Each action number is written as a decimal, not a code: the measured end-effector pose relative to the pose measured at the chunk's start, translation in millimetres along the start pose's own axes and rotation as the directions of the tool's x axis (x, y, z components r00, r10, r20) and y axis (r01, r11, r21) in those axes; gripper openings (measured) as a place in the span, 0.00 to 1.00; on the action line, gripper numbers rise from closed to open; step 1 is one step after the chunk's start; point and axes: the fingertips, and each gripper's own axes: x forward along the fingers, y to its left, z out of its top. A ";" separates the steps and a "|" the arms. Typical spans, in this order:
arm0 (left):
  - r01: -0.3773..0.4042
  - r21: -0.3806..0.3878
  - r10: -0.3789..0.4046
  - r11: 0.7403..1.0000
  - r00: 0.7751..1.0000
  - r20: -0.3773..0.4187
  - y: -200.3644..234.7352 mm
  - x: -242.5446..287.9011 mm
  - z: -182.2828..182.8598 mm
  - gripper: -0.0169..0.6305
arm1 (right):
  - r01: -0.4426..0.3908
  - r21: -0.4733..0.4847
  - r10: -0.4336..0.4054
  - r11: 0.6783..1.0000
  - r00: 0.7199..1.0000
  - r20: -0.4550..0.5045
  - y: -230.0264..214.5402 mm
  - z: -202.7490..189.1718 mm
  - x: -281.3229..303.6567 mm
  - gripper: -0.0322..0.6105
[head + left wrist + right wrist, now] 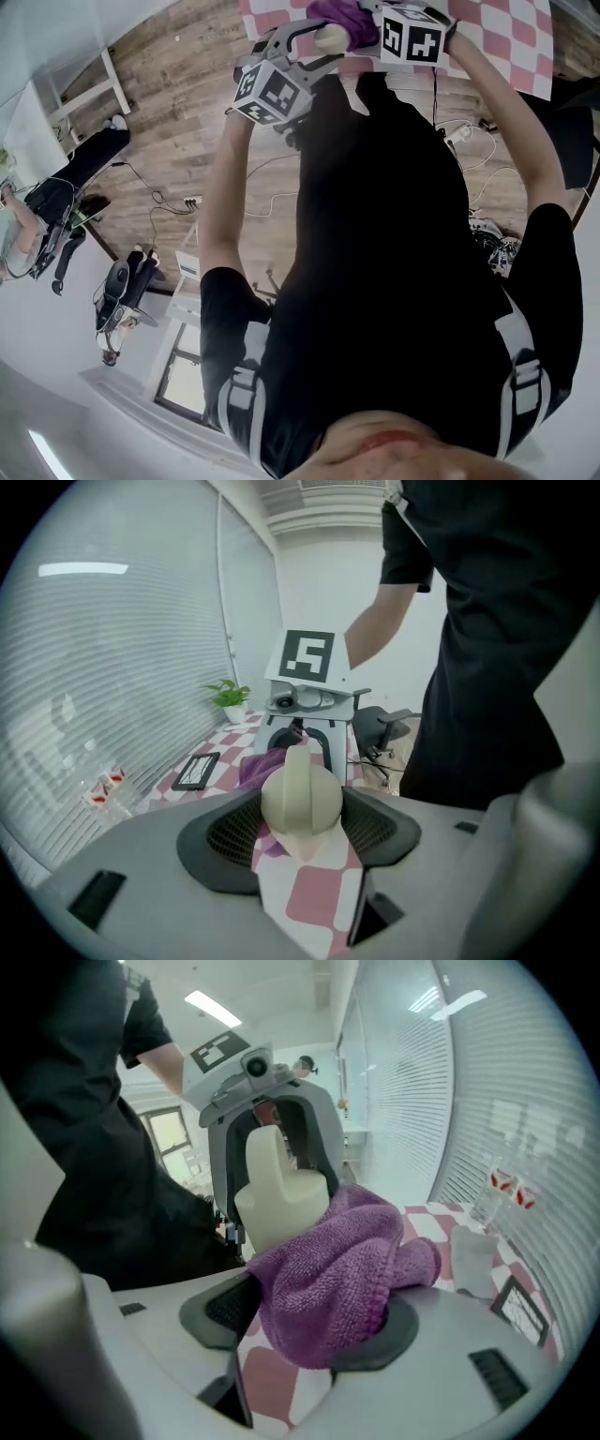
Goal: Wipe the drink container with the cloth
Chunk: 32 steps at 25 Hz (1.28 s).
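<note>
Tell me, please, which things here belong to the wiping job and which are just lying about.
In the job:
- cream drink container, gripped in the left claw
- purple cloth, gripped in the right claw, resting against the container

Lying about:
- potted plant
- black flat device
- office chair
- checked tablecloth
</note>
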 end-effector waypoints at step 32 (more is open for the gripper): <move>-0.147 -0.222 0.180 0.964 0.974 0.135 14.6 10.6 13.1 0.50 | 0.342 0.589 -0.529 0.732 0.830 0.175 -6.3 -51.3 -53.8 0.15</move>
